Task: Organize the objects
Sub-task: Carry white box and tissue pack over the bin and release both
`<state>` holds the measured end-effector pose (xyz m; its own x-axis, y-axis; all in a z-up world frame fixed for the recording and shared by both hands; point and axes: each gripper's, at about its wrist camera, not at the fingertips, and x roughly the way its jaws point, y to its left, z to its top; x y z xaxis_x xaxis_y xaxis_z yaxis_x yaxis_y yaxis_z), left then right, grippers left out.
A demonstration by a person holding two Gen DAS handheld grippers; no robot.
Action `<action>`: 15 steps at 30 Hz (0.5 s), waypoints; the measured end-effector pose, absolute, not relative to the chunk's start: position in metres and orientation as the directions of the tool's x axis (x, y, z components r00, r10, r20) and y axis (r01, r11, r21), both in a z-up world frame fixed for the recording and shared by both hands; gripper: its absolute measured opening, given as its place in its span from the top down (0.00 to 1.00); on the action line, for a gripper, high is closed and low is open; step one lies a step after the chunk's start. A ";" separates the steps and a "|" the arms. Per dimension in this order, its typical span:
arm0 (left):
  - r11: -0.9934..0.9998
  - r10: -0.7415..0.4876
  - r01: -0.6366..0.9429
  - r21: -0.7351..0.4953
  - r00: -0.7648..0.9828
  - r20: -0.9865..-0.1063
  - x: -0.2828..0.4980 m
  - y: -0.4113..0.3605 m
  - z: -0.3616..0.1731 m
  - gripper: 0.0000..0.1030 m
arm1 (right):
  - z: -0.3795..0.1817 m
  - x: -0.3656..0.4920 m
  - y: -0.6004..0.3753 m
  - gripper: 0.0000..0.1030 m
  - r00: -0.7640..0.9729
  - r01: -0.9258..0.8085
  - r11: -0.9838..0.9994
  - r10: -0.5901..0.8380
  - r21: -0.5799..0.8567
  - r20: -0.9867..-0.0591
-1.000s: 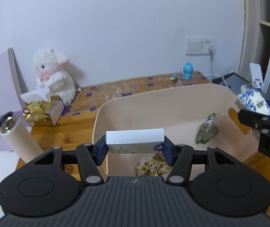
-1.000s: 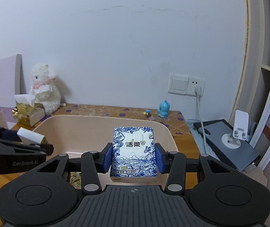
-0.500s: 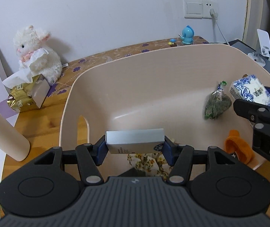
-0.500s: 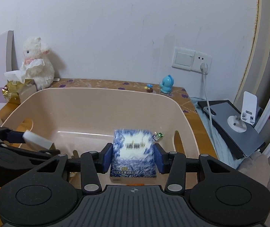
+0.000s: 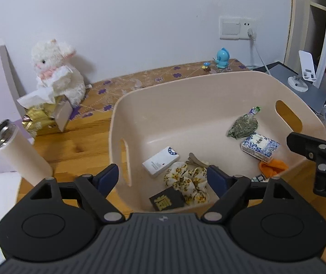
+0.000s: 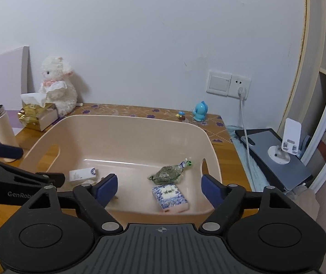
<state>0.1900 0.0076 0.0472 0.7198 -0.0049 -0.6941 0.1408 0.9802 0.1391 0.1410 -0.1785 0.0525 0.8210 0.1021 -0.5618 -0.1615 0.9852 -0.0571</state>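
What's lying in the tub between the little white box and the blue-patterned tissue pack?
In the left wrist view, only bare tub floor separates white box and tissue pack.

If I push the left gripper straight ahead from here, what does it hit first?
Probably the floral yellow-and-white fabric scrunchie on the beige plastic basket's floor; the open left gripper points at it, though depth is unclear.

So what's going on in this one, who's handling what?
A person is tidying small items into a beige plastic basin on a wooden table, with a gripper in each hand. Both the left gripper and right gripper are open and empty above its near edge. The white box and the blue-patterned tissue pack lie inside, alongside a green packet and a floral scrunchie.
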 end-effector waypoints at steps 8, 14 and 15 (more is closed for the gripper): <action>0.984 -0.024 0.135 0.117 0.748 -0.663 0.143 0.013 0.068 0.13 | 0.065 0.098 -0.175 0.17 0.815 -0.175 0.983 0.112 -0.057 -0.569; 0.987 -0.041 0.132 0.095 0.769 -0.637 0.104 0.017 0.081 0.13 | 0.070 0.069 -0.174 0.16 0.809 -0.181 0.981 0.111 -0.065 -0.577; 0.986 -0.043 0.134 0.097 0.775 -0.631 0.096 0.017 0.083 0.13 | 0.070 0.065 -0.174 0.16 0.798 -0.189 0.980 0.112 -0.069 -0.592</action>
